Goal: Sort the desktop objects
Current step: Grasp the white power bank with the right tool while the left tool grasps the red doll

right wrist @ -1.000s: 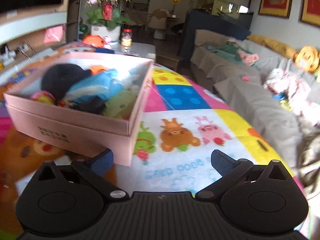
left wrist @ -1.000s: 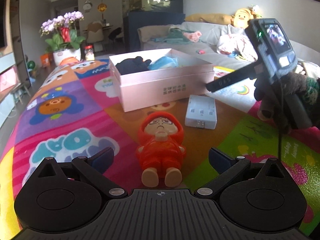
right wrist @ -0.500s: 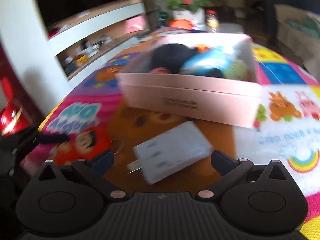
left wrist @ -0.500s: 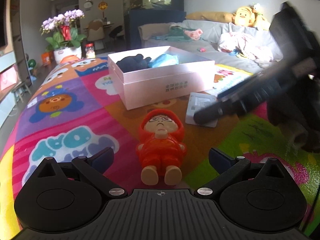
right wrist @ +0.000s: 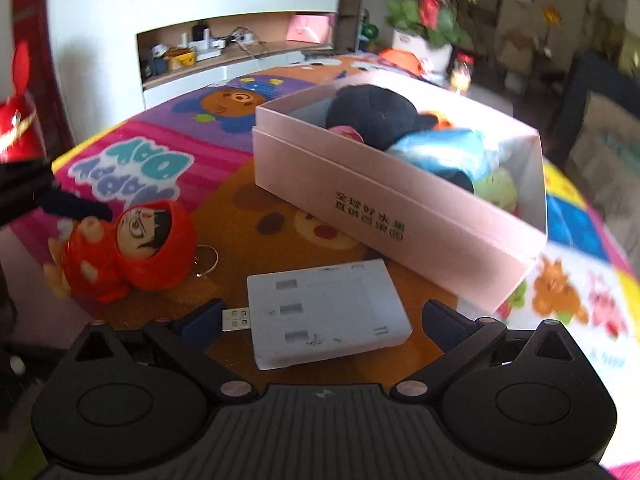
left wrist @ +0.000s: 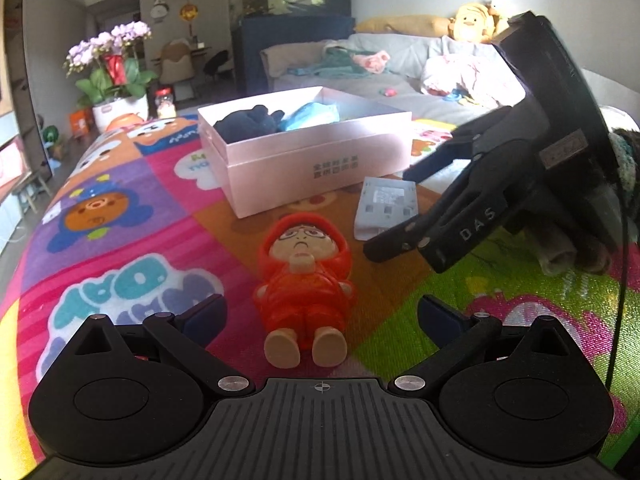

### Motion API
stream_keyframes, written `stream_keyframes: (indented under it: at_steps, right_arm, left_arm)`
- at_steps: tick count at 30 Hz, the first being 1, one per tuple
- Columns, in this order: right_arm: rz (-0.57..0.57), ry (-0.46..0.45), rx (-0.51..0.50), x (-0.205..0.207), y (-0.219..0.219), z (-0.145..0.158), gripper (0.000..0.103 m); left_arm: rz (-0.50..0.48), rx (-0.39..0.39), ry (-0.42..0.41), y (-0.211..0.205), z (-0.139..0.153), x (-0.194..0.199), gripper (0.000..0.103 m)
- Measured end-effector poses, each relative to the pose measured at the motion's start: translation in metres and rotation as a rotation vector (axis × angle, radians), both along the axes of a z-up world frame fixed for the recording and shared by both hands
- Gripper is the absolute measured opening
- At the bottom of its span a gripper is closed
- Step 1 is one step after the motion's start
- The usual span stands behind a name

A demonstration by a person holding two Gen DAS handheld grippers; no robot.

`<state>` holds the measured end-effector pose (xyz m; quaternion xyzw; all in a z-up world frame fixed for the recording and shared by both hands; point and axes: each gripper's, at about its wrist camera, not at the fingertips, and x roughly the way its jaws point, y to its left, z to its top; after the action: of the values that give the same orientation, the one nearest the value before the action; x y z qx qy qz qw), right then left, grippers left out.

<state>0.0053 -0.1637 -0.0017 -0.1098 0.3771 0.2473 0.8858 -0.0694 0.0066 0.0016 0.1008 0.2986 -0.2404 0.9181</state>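
The right gripper is held spread wide around the white USB hub, just before the pink box; 3 ports are seen, its plug pointing left. The left gripper is likewise released, framing the red figurine, laid feet-first toward it.

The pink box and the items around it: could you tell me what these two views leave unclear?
- Pink box, left wrist view: the near wall hides most of the contents.
- White USB device, left wrist view: the right gripper covers its near edge.
- Box lettering, right wrist view: too blurred to read.
- Red figurine, right wrist view: blurred, with the left gripper's finger crossing its feet.
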Motion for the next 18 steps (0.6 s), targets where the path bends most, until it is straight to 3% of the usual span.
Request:
stream_keyframes:
  at_steps: [5,7,9,13,18]
  right_arm:
    - [-0.03,0.057,0.097,-0.033,0.0,0.0,0.103]
    - [-0.037,0.036,0.12,-0.046,0.0,0.005,0.096]
    - [-0.057,0.02,0.125,-0.05,-0.001,0.01,0.098]
    - [-0.165,-0.002,0.077,-0.036,0.007,0.008,0.101]
    - [-0.161,-0.041,0.015,-0.029,0.029,-0.002,0.097]
  left_arm:
    - [-0.004,0.001,0.009,0.0,0.0,0.001,0.103]
    - [-0.019,0.008,0.019,-0.002,-0.001,0.0,0.103]
    - [-0.02,0.018,0.007,-0.004,-0.001,-0.001,0.103]
    - [-0.015,0.031,0.003,-0.006,-0.002,-0.002,0.103]
    - [-0.003,0.034,-0.003,-0.005,-0.001,-0.002,0.103]
